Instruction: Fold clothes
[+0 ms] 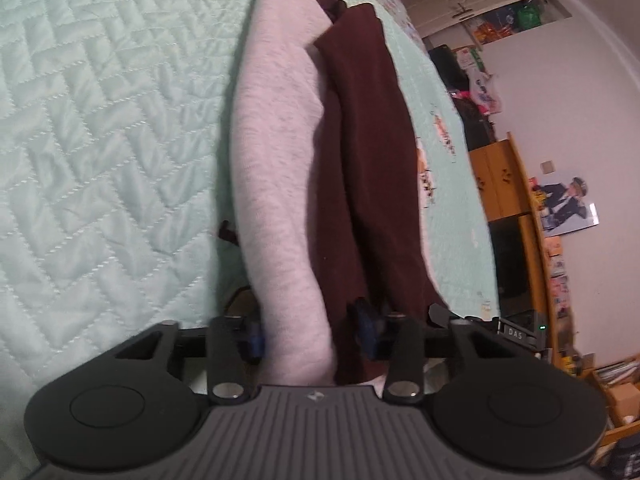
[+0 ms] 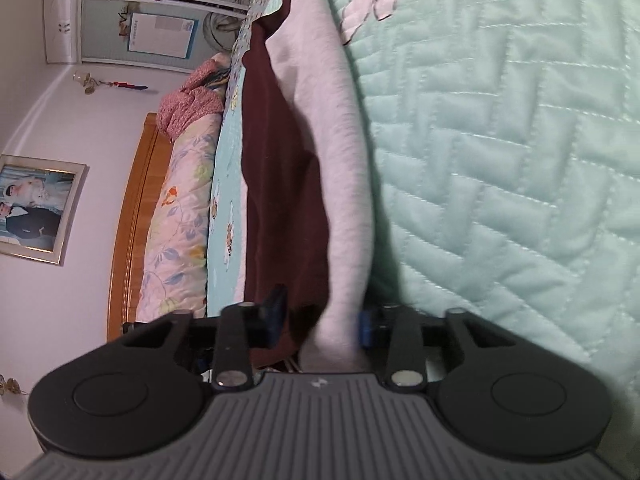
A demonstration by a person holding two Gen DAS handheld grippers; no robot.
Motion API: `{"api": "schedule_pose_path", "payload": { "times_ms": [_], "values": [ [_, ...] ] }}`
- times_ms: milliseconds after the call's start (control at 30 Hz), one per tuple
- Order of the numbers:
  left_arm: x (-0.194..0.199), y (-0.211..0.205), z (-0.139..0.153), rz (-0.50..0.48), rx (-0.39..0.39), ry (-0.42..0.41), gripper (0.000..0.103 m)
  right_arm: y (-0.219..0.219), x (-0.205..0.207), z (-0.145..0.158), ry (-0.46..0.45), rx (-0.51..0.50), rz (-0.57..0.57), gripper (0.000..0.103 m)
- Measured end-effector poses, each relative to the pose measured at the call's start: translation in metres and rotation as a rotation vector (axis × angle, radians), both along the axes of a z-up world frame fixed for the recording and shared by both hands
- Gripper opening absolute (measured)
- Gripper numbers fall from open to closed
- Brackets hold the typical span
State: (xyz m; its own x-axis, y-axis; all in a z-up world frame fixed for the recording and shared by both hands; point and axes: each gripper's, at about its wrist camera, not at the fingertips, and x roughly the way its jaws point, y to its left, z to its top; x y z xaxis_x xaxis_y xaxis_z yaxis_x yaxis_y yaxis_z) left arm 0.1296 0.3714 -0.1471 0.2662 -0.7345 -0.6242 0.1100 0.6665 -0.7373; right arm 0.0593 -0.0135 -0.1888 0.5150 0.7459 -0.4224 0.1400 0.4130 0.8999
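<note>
Left gripper [image 1: 312,334]: my fingers [image 1: 256,344] partly closed, pinching the end of the folded garment [image 1: 320,168], grey and maroon layers together. Right gripper [image 2: 320,326]: fingers [image 2: 365,330] narrowed on the other end. Garment stretches between them, above the quilted bed [image 1: 100,140].

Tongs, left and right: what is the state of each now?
Left tongs: closed on the garment.
Right tongs: closed on the garment.
</note>
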Motion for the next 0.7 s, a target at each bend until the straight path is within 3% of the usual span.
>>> {"api": "schedule_pose_path", "payload": {
  "times_ms": [67, 233, 333, 533, 633, 700],
  "values": [
    [-0.002, 0.000, 0.001, 0.012, 0.016, -0.007, 0.026, 0.001, -0.001, 0.001, -0.003, -0.019, 0.003, 0.025],
    [-0.009, -0.006, 0.011, 0.028, 0.081, -0.058, 0.016, 0.007, -0.003, 0.010, -0.022, -0.087, 0.010, 0.021],
    [-0.014, -0.007, 0.023, 0.024, 0.111, -0.112, 0.015, 0.009, -0.007, 0.017, -0.043, -0.089, -0.008, 0.019],
    [-0.014, 0.013, 0.031, 0.089, -0.010, -0.127, 0.015, 0.003, -0.013, 0.030, -0.107, 0.023, -0.036, 0.018],
    [-0.008, 0.013, 0.014, 0.082, 0.065, -0.061, 0.016, 0.003, -0.009, 0.025, -0.067, -0.085, -0.009, 0.018],
    [-0.009, 0.014, 0.008, 0.092, 0.066, -0.051, 0.016, 0.004, -0.007, 0.017, -0.042, -0.141, 0.005, 0.018]
  ]
}}
